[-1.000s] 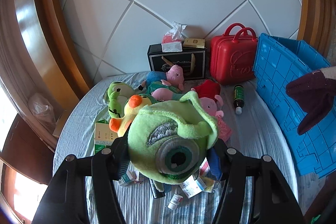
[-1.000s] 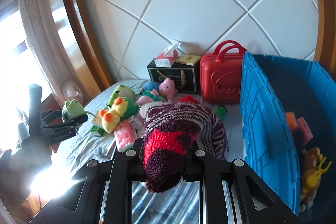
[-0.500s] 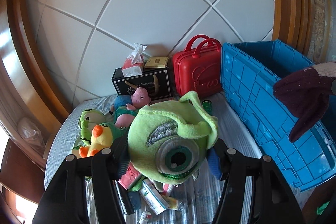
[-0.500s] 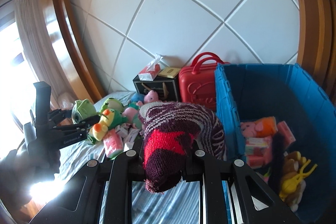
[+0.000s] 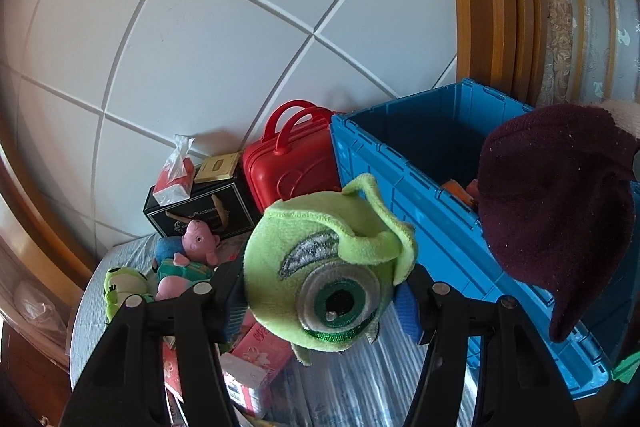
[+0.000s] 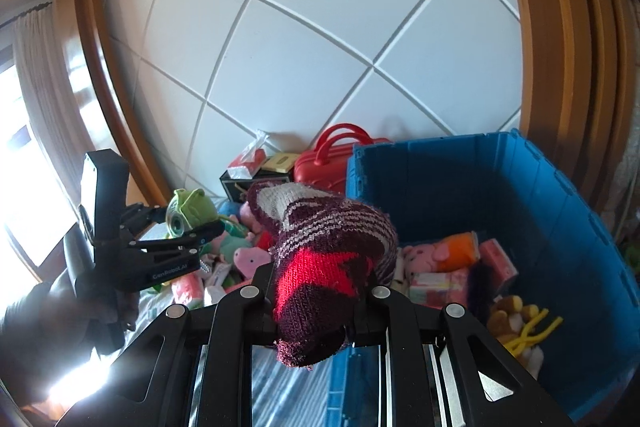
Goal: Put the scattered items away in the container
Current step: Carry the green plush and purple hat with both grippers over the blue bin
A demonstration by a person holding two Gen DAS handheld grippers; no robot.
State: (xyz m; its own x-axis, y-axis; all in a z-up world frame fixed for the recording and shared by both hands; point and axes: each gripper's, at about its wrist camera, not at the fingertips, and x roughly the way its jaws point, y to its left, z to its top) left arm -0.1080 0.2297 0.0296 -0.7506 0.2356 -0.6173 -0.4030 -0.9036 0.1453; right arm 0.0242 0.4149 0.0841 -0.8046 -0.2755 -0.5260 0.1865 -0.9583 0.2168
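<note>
Red suitcase (image 5: 291,167) beside blue crate (image 5: 404,163)

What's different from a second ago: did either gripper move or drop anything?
Both grippers swung toward the blue bin: its inside now shows in both views, and the toy pile has slid left. The left gripper still clamps the green one-eyed plush, and the right gripper still holds the striped sock, now near the bin's rim. Nothing was let go. The red case has not moved.
</note>
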